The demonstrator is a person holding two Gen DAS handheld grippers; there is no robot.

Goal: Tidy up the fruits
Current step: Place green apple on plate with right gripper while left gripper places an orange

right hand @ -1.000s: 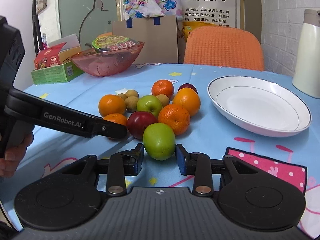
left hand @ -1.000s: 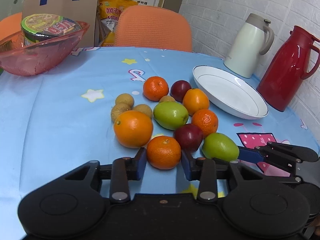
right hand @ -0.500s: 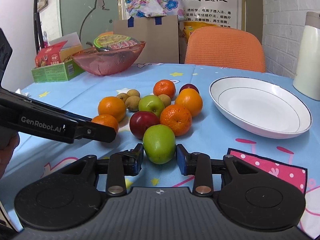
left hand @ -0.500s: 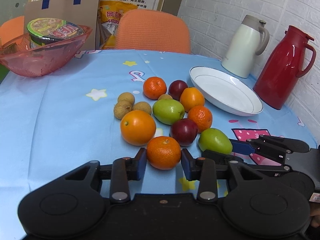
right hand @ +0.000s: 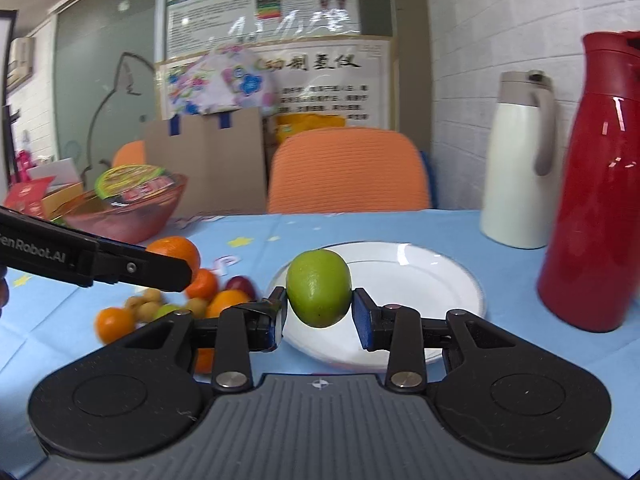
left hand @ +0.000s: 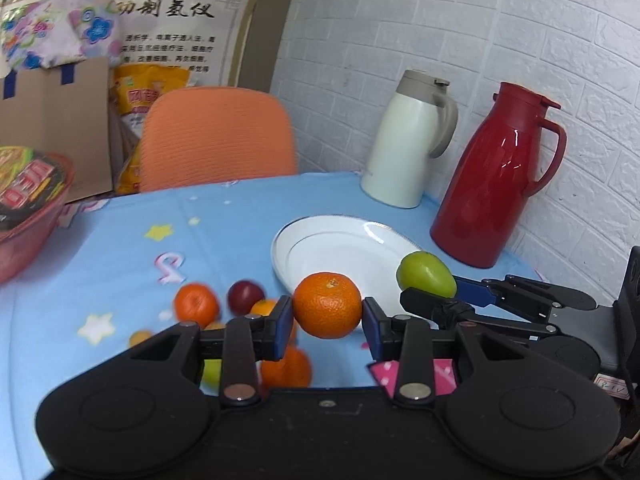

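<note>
My left gripper (left hand: pixel 327 322) is shut on an orange mandarin (left hand: pixel 327 305) and holds it in the air over the near rim of the white plate (left hand: pixel 340 248). My right gripper (right hand: pixel 320 312) is shut on a green apple (right hand: pixel 319 288), lifted in front of the white plate (right hand: pixel 416 276). The apple also shows in the left wrist view (left hand: pixel 426 274), to the right of the mandarin. The other fruits (right hand: pixel 200 300) lie in a heap on the blue tablecloth (left hand: pixel 120 248), left of the plate. The left gripper's finger (right hand: pixel 120 266) crosses the right wrist view with the mandarin (right hand: pixel 174 252) behind it.
A white jug (left hand: pixel 412 140) and a red jug (left hand: pixel 496 176) stand behind the plate by the brick wall. A pink bowl (right hand: pixel 128 208) with a noodle cup sits at the far left. An orange chair (right hand: pixel 348 172) and a cardboard box (right hand: pixel 208 160) stand behind the table.
Both grippers have closed on their fruits and lifted them off the table, moving up and toward the plate. The fruit heap now lies below and to the left.
</note>
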